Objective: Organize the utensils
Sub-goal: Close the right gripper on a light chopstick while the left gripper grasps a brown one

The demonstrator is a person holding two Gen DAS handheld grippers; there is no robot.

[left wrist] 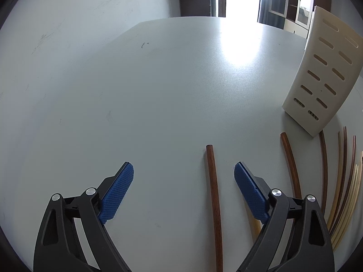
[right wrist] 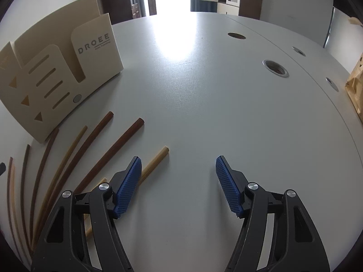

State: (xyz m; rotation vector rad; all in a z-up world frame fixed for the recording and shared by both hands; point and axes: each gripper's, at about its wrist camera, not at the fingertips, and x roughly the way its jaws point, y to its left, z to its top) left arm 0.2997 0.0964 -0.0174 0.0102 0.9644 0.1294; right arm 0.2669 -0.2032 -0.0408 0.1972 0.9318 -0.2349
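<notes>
Left gripper (left wrist: 183, 170): jaws wide, holding nothing; a dark chopstick (left wrist: 214, 204) lies between them.
Right gripper (right wrist: 178, 166): parted, empty.
Chopsticks (right wrist: 68, 158): all loose on the table (right wrist: 204, 113).
Holder (right wrist: 56, 72): apparently unfilled.
Progress: barely begun.

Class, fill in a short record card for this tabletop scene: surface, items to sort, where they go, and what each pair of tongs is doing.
Surface: grey table
Items: loose chopsticks, dark brown and pale, lying fanned on the table
Holder: cream utensil holder marked DROEE, upright behind the chopsticks
Left tongs: open, holding nothing, one dark chopstick lying between the jaws
Right tongs: open, holding nothing, a pale chopstick just beside one pad
</notes>
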